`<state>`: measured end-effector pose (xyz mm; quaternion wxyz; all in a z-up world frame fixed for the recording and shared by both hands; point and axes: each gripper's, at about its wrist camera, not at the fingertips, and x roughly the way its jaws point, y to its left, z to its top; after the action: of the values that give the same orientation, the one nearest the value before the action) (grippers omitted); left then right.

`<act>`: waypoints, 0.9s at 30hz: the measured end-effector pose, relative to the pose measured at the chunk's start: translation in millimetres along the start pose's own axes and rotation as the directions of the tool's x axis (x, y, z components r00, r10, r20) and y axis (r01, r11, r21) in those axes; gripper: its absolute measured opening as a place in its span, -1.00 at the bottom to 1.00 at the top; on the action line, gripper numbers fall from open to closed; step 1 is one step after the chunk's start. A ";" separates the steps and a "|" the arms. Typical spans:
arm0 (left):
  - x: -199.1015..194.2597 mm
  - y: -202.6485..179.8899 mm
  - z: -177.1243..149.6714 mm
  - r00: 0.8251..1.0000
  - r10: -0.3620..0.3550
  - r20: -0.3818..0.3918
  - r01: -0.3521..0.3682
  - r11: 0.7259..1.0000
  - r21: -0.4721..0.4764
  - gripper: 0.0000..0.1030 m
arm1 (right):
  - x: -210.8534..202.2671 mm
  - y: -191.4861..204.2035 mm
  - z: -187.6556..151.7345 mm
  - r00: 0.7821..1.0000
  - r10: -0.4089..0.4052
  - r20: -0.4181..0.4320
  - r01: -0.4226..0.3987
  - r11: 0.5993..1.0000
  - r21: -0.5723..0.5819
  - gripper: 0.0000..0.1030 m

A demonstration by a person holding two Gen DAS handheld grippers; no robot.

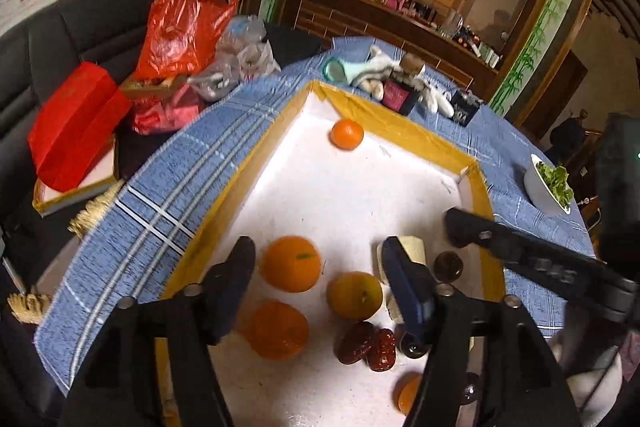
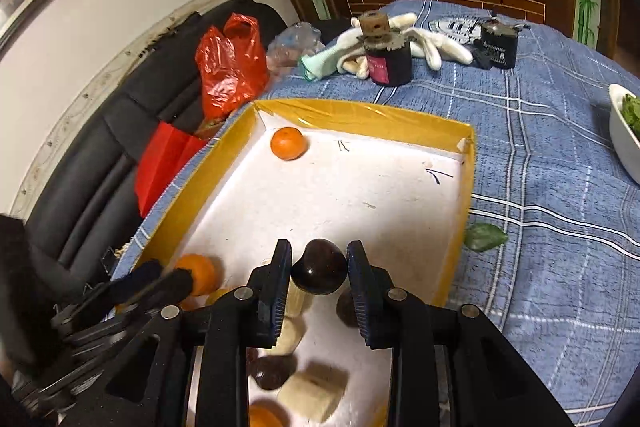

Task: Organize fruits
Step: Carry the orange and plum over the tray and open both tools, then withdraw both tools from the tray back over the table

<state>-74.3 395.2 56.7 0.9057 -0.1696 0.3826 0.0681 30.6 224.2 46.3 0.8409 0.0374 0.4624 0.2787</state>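
While the right hand-held gripper point(image 2: 319, 273) stood over the near part of the yellow-rimmed tray point(image 2: 360, 117), a dark round fruit point(image 2: 319, 271) sat between its pads, seemingly pinched, though contact on the right pad could not be confirmed. Risk one: the glossy, round fruit could have squirted out under uneven pressure and rolled among the pale blocks point(image 2: 312, 393) and dark fruit below. The left hand-held gripper point(image 1: 316, 287) hung wide open and empty above the oranges point(image 1: 291, 263) and red dates point(image 1: 368, 345). Risk two: both tools worked close together, and a bump could have scattered the cluster. One small orange point(image 2: 289, 143) lay alone in the far corner. Risk three: loose round fruit could roll on the smooth white floor. The tray rested on the cloth-covered worktop point(image 2: 552, 187).
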 end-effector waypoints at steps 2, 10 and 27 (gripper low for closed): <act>-5.1 -1.3 0.1 1.000 -0.003 0.018 0.003 1.000 0.003 0.47 | 5.4 -1.1 -0.4 1.000 0.006 -0.012 -0.006 1.000 0.014 -0.07; -21.5 -5.9 -3.1 0.999 -0.037 0.031 0.038 0.999 -0.019 0.52 | -8.4 4.2 -2.7 0.999 0.026 0.029 -0.027 1.000 0.016 0.24; -80.3 -128.3 -41.1 0.982 -0.168 0.092 0.147 0.968 0.202 0.64 | -158.9 -93.2 -98.0 0.960 -0.103 0.261 0.031 0.964 0.265 0.55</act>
<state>-125.4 261.2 120.1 0.9398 -0.1063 0.3232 -0.0326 -73.5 46.6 80.9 0.8934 0.1689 0.3756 0.1793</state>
